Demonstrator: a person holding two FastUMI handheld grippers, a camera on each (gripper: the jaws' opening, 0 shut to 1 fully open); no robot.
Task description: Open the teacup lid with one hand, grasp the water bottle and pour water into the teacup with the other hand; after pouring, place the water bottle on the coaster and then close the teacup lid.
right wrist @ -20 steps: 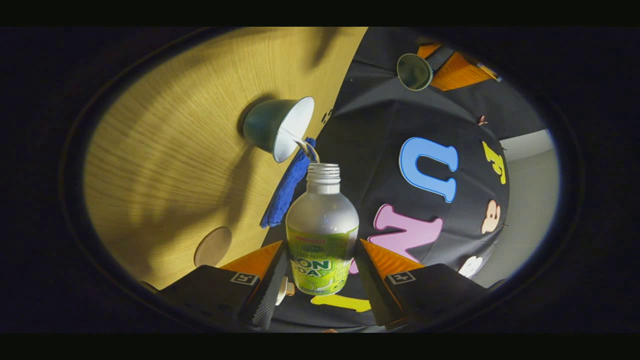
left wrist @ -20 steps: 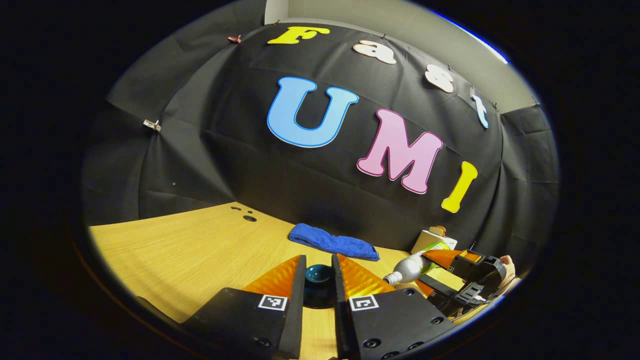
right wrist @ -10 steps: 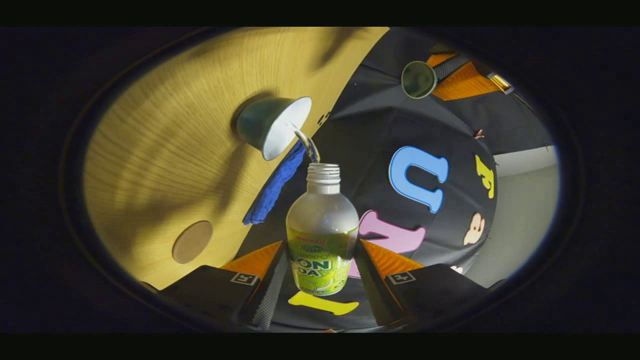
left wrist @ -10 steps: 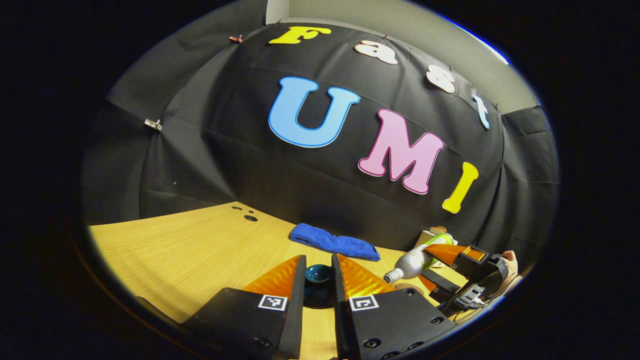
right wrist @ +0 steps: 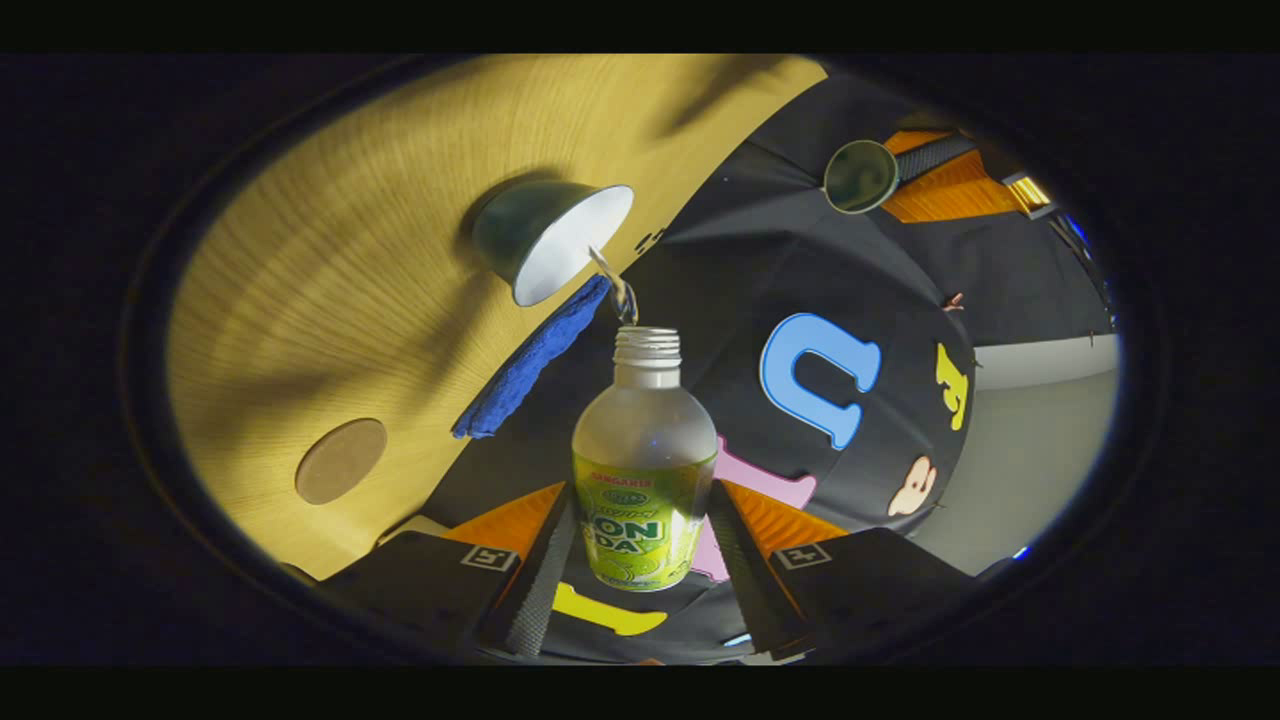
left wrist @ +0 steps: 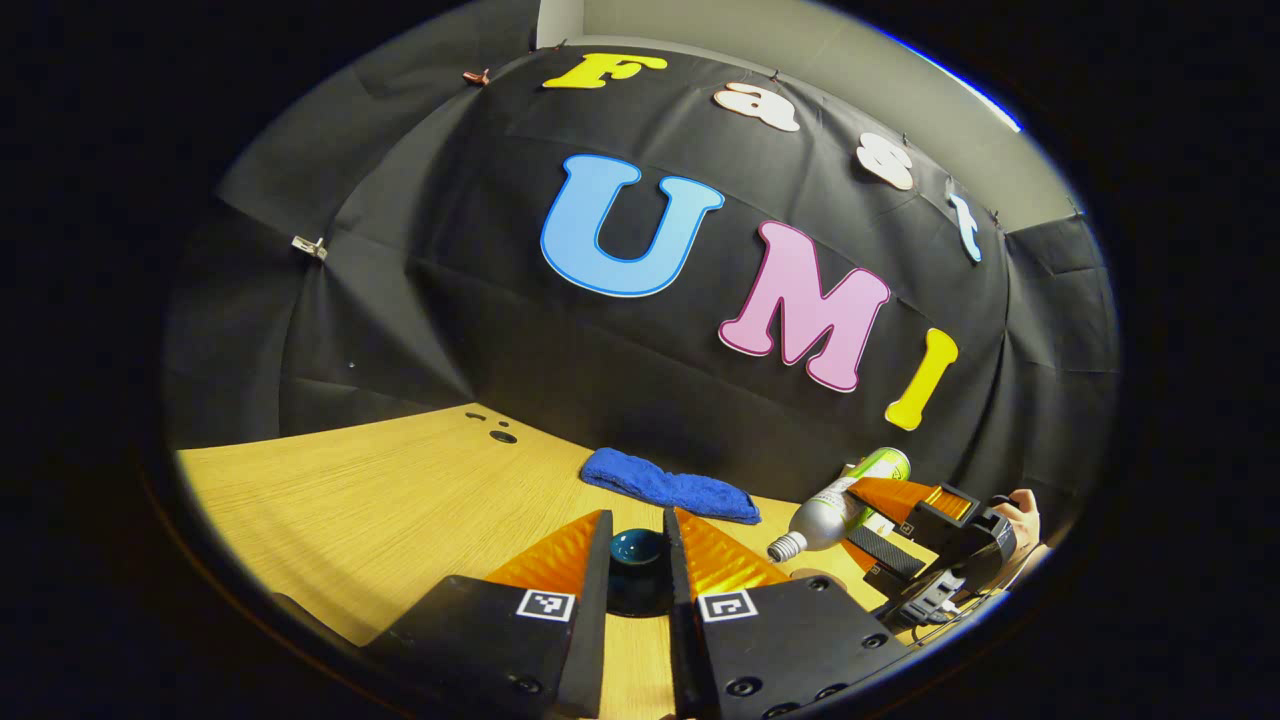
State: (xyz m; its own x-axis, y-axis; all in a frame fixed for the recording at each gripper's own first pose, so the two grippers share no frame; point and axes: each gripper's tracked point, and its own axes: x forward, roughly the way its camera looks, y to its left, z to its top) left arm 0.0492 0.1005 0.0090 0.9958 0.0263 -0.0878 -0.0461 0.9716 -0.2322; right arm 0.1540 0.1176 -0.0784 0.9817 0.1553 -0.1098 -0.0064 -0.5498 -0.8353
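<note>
Since the earlier frames, the right claw [right wrist: 640,540] has rolled further: in the right gripper view the table edge swings clockwise, and the coaster [right wrist: 340,461] and blue towel [right wrist: 525,362] slide toward the lower left. In the left gripper view the bottle's base has risen while its neck points lower.

Table [left wrist: 350,500]: flat, light wood-grain surface, with small dark holes near the back wall.

Blue towel [left wrist: 668,485]: soft terry cloth, folded into a long strip, lying on the table near the wall, beyond the teacup.

Water bottle [right wrist: 645,460]: clear plastic, rounded shoulders, threaded open neck, green label round the lower body. The right claw is clamped on it, one finger pressing each side of the labelled section. A thin stream of water leaves the neck and enters the teacup. In the left gripper view the water bottle [left wrist: 835,505] tilts neck-down to the left, held by the right claw [left wrist: 880,520], with a person's hand [left wrist: 1020,512] behind it.

Teacup [right wrist: 545,240]: round, dark green glazed outside, white inside, standing on the table directly ahead of the bottle neck.

Coaster: thin round brown disc, flat on the table, well apart from the teacup.

Teacup lid [left wrist: 638,560]: round, dark teal, glossy, with a dished knob. The left claw [left wrist: 638,545] is closed on it, a finger against each side, holding it above the table. In the right gripper view the teacup lid [right wrist: 860,177] is seen edge-on in the left claw [right wrist: 915,165].
</note>
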